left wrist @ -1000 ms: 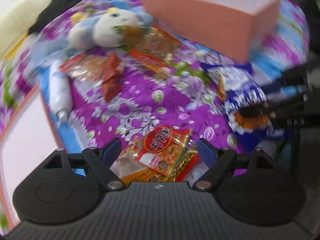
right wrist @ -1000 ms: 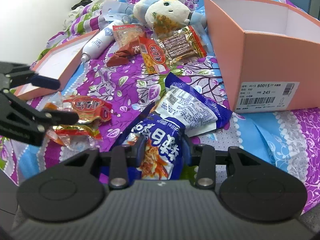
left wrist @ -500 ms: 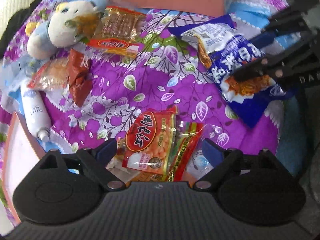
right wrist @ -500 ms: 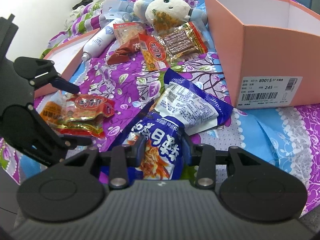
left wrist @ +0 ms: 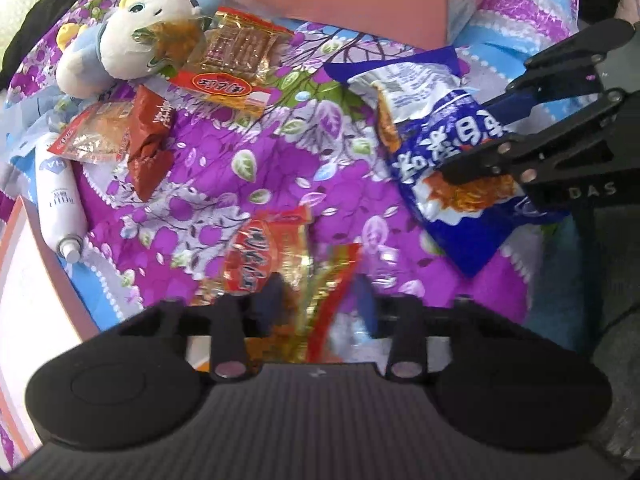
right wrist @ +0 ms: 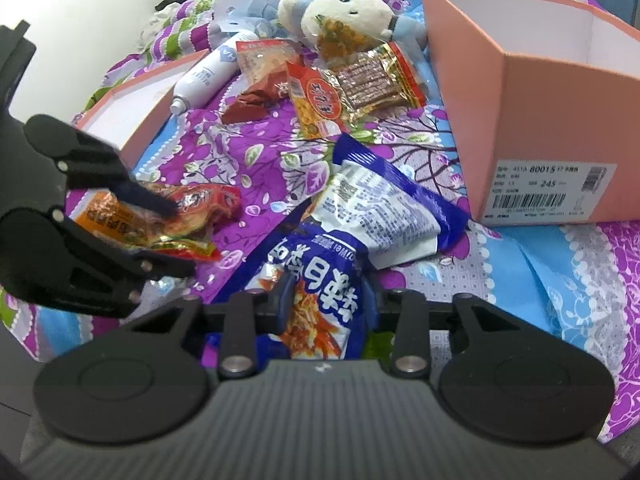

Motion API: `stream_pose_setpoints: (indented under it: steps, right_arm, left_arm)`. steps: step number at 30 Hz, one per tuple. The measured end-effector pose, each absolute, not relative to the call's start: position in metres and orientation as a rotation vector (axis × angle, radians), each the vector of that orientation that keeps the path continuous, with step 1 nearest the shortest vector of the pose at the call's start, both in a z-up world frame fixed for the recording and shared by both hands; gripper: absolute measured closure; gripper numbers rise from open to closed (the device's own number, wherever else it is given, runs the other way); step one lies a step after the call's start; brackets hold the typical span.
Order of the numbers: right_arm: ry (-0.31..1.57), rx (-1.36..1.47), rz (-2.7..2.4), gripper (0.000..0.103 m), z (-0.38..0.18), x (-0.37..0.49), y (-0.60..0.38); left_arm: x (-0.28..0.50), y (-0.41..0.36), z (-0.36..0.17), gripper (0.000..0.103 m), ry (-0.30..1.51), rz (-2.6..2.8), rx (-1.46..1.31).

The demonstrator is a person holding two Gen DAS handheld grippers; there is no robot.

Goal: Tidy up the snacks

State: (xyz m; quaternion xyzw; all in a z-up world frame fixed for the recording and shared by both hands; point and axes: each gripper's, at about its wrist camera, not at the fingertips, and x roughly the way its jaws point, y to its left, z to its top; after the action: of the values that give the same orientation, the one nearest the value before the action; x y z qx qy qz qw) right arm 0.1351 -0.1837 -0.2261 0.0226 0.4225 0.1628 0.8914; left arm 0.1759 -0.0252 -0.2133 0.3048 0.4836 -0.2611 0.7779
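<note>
Left gripper (left wrist: 316,300) clamped on red/orange snack packet (left wrist: 260,264), down near front edge of floral bedspread (left wrist: 240,184); seen from right cam too, pads pinching packet (right wrist: 176,216) top & bottom. Right gripper (right wrist: 326,300) closed on blue snack bag (right wrist: 320,292) at its lower end, rest of bag draped on bedspread twd pink box (right wrist: 540,128). Both prob. light, crinkly, slick film w/ loose contents: likely to sag & swing, may slip if pinched on puffy middle. Better hold at flat sealed edge, firm but not crushing. More packets (right wrist: 360,80) piled by plush toy (right wrist: 344,8), white bottle (right wrist: 208,76) beside box lid (right wrist: 132,120); none in box yet as far as visible.
</note>
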Motion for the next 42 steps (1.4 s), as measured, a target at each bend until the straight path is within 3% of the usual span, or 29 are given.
stream_pose_setpoints:
  steps: [3,5,7,22,30,32,33,34,36,40,42]
  right_arm:
    - [0.873,0.050,0.337,0.069,-0.223,0.134,-0.186]
    - [0.867,0.061,0.332,0.070,-0.221,0.133,-0.190]
    - [0.858,0.072,0.323,0.071,-0.218,0.132,-0.194]
    - [0.806,0.128,0.320,0.071,-0.190,0.131,-0.204]
    - [0.824,0.113,0.324,0.071,-0.194,0.132,-0.201]
    - [0.851,0.116,0.322,0.071,-0.204,0.131,-0.202]
    - [0.861,0.117,0.320,0.071,-0.208,0.131,-0.202]
    - [0.871,0.120,0.319,0.071,-0.211,0.131,-0.203]
    - [0.880,0.131,0.318,0.071,-0.214,0.132,-0.204]
    - [0.884,0.132,0.312,0.071,-0.215,0.132,-0.205]
    - [0.888,0.131,0.313,0.071,-0.216,0.132,-0.205]
  left_arm:
    - [0.175,-0.028,-0.212,0.082,1.051,-0.533,0.625]
    - [0.178,-0.026,-0.211,0.096,1.053,-0.502,0.587]
    - [0.181,-0.023,-0.208,0.101,1.052,-0.473,0.544]
    - [0.185,0.009,-0.154,0.103,0.933,-0.242,0.108]
    - [0.193,0.024,-0.161,0.102,0.929,-0.336,0.113]
    - [0.195,0.026,-0.167,0.096,0.930,-0.371,0.178]
    - [0.198,0.026,-0.170,0.083,0.947,-0.399,0.200]
    - [0.200,0.025,-0.173,0.058,0.966,-0.422,0.227]
    - [0.202,0.021,-0.180,0.023,0.984,-0.455,0.332]
    - [0.202,0.009,-0.191,0.010,0.989,-0.534,0.523]
    - [0.206,0.002,-0.198,0.009,1.021,-0.592,0.590]
